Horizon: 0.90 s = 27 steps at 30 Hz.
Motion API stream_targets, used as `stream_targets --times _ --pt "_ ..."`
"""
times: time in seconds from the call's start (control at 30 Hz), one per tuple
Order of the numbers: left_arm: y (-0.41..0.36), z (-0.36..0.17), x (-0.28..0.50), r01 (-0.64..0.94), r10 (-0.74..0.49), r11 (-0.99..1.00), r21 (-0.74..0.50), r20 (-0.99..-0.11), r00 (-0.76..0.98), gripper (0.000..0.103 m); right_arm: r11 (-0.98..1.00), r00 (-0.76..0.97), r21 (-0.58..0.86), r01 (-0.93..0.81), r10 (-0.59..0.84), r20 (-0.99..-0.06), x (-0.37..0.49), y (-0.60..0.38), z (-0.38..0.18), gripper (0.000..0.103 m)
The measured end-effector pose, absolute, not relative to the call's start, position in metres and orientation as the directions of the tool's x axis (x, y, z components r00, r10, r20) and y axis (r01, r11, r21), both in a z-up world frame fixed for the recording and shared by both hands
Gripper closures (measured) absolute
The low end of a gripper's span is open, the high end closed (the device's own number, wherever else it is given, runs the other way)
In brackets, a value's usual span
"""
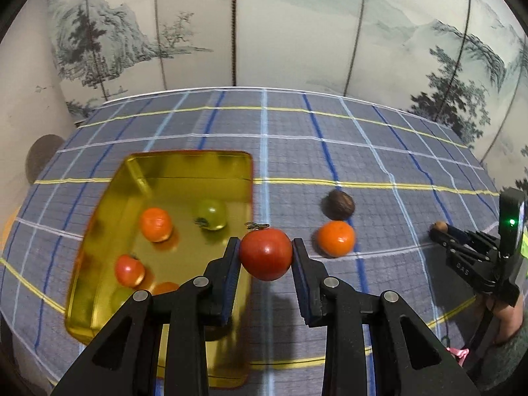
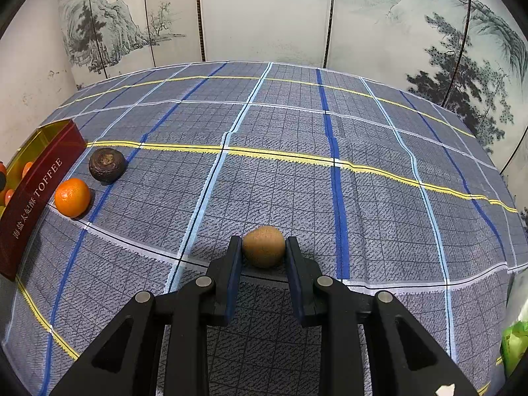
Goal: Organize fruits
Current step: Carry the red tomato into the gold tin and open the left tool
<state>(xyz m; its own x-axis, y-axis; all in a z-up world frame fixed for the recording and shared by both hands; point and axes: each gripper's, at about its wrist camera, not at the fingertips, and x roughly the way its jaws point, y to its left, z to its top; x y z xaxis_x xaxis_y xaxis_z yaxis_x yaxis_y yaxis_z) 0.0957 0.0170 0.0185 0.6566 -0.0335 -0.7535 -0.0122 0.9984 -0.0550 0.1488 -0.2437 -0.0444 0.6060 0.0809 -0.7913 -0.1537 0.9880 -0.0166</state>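
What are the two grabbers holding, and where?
Left gripper pinches a red tomato by its sides. Right gripper pinches a small brown round fruit by its sides.

The tin [image 1: 184,178] sits on the table [image 1: 330,138] — several fruits inside it. Right of the tin lies a tangerine [image 1: 336,238], with a walnut [image 1: 340,204] just behind.

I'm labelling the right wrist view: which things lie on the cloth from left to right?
Toffee tin → orange → dark brown round fruit → tan round fruit between the fingers of the right gripper.
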Motion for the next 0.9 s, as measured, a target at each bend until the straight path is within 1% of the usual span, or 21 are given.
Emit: stream_targets --times 0.43,0.9 --pt "0.065 0.006 0.096 -0.123 0.057 0.992 -0.029 -0.769 0.636 0.071 0.988 0.606 -0.016 -0.154 0.081 -0.791 0.149 -0.244 -0.044 0.079" --pt "0.093 -0.017 0.098 -0.172 0.095 0.985 -0.009 -0.803 0.589 0.071 0.988 0.606 -0.017 -0.153 0.081 -0.791 0.149 -0.243 -0.044 0.079"
